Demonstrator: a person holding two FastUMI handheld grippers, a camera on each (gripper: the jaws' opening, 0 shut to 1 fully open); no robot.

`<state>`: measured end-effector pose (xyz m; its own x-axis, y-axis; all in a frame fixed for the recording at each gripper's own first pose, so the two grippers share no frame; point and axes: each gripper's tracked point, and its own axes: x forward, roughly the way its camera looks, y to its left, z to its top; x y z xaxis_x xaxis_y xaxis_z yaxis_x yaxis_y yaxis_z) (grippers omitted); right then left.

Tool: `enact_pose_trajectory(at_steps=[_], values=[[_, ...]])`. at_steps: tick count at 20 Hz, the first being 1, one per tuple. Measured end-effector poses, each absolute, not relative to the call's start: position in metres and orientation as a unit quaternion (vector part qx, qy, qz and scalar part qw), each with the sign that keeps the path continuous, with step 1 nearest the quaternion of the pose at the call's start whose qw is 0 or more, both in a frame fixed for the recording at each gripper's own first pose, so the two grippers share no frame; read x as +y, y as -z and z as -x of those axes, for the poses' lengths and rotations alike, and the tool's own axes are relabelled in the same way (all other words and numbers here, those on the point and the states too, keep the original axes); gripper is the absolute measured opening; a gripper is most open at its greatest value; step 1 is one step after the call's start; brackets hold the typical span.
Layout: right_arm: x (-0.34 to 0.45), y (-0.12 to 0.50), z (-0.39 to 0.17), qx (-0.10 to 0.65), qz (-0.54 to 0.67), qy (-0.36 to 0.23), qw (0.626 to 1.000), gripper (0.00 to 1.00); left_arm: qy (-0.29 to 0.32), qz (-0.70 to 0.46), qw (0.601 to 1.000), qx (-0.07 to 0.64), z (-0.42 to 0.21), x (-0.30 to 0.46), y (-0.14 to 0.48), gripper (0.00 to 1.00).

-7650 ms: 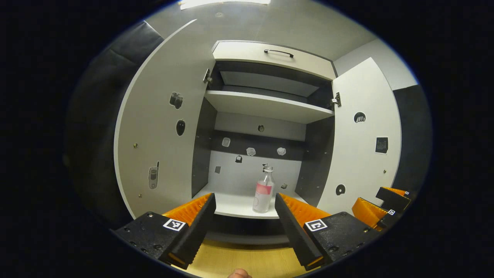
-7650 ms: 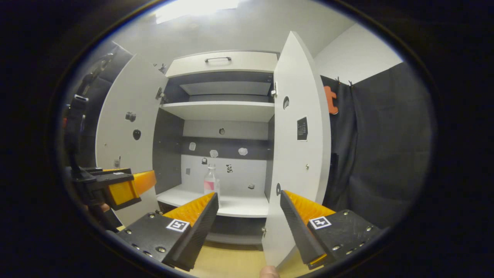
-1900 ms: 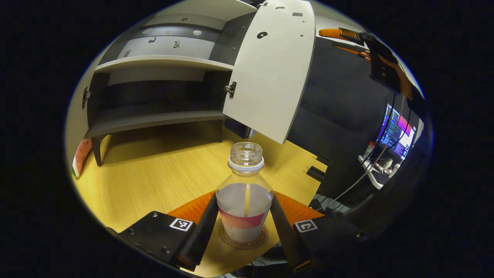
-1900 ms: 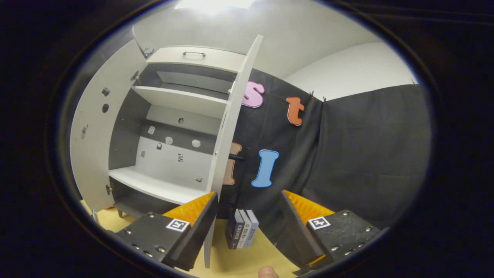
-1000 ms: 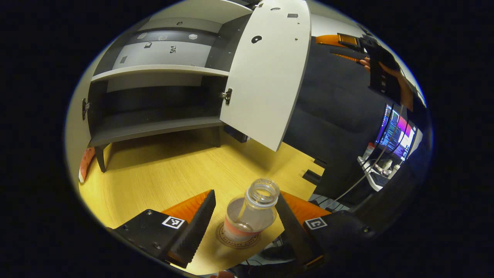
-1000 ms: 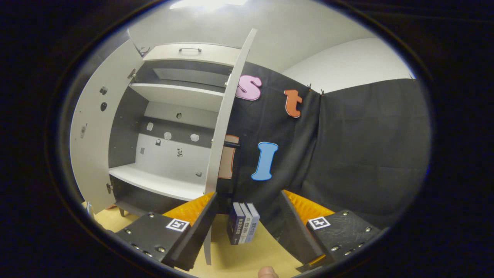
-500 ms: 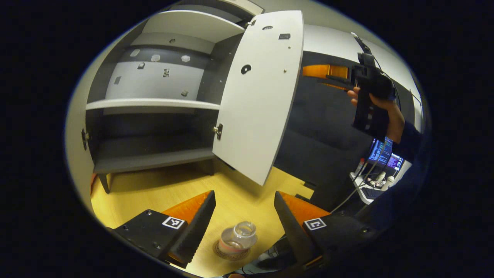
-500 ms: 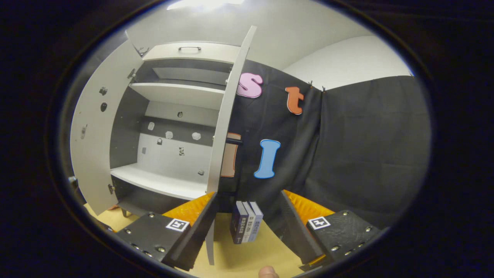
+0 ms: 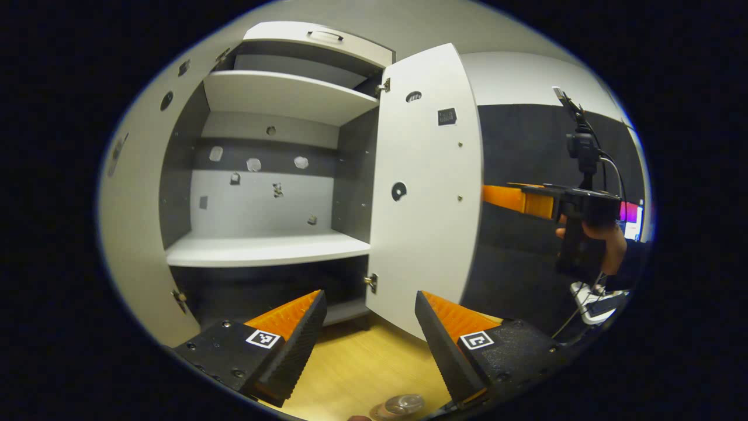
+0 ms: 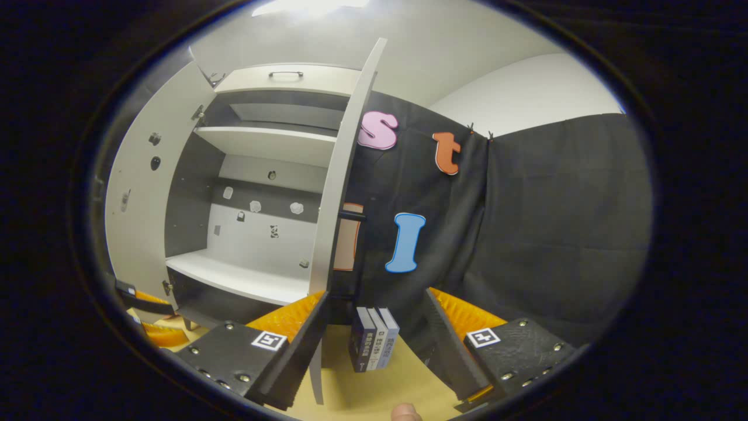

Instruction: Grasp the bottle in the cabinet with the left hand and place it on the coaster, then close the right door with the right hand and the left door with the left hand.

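Below my left gripper (image 9: pixel 369 324), whose fingers are spread wide and empty, I see the bottle (image 9: pixel 400 405) on the table (image 9: pixel 362 368), while my right gripper (image 10: pixel 374 324), also wide, faces the right door (image 10: pixel 340 175).

Recording booth, black cloth wall (image 10: pixel 555 234), white cabinet (image 9: pixel 274 245) on wooden tabletop (image 9: pixel 362 368), camera rig
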<state>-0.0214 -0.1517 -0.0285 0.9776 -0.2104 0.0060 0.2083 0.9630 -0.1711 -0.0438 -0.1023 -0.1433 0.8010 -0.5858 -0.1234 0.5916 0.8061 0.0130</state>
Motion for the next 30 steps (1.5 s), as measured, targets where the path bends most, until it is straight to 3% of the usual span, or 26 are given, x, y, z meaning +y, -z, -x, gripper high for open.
enact_pose_trajectory(at_steps=[12,27,30], values=[[-0.156,0.033,0.011,0.010,0.076,0.094,0.993,0.96,0.156,-0.047,0.985,0.058,0.010,-0.028,0.133,0.96],[-0.132,0.037,0.010,0.022,0.046,0.058,0.997,0.92,0.102,-0.038,0.991,0.074,0.000,-0.004,0.144,0.96],[-0.119,0.038,0.008,0.024,0.043,0.043,0.998,0.96,0.095,-0.039,0.992,0.077,0.004,0.005,0.147,0.96]])
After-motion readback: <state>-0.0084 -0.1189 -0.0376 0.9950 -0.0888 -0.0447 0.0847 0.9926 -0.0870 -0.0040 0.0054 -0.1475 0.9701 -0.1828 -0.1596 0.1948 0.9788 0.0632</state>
